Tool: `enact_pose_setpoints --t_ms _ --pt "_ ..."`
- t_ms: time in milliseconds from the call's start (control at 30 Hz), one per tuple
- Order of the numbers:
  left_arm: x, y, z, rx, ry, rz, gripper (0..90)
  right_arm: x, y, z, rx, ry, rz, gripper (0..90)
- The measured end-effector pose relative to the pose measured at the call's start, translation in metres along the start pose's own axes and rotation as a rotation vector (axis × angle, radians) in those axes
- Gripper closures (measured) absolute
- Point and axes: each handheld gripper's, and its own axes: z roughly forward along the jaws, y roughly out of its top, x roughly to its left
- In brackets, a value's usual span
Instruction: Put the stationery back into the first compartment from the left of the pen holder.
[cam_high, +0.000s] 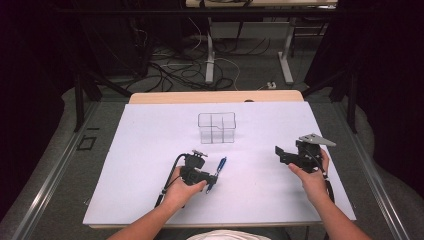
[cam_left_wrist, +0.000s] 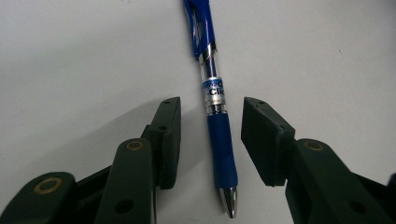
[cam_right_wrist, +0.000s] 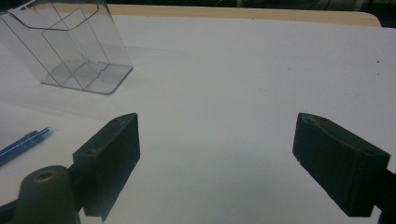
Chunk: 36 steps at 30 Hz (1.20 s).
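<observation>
1. Left hand-held gripper (cam_high: 209, 181): low, near bottom centre of high view, gripped from behind by left hand (cam_high: 178, 189); forearm in from bottom edge.
2. Jaws part-open, clear gap either side between pads (cam_left_wrist: 169, 135), pressing on nothing.
3. Right hand-held gripper (cam_high: 278, 151): held higher at right, pointing left across the high view, grey plate on top, right hand (cam_high: 311, 175) wrapped round body.
4. Jaws spread wide, pads (cam_right_wrist: 116, 149) well apart, nothing between.
</observation>
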Motion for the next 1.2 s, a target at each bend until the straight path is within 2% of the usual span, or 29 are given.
enact_pose_setpoints --t_ms 200,467,667,733,1000,1200 --pt "-0.001 0.000 0.001 0.013 -0.006 -0.007 64.2 0.000 0.000 0.000 0.001 0.000 -0.001 14.6" --pt "-0.004 0.003 0.003 0.028 0.018 -0.016 71.8 0.001 0.000 0.001 0.001 0.001 -0.001 14.7" --pt "-0.006 0.003 0.004 0.042 0.017 -0.018 75.9 0.001 0.000 0.001 0.005 0.001 0.006 14.6" --pt "-0.008 0.003 0.004 0.043 0.030 -0.005 76.6 0.001 0.000 0.001 0.005 0.001 0.006 14.7" --pt "-0.011 0.004 0.005 0.052 0.052 -0.027 78.1 0.001 0.000 0.001 0.006 0.003 -0.001 14.7" --pt "-0.012 0.005 0.005 0.060 0.061 -0.023 78.9 0.002 0.000 0.002 0.005 0.003 -0.005 14.7"
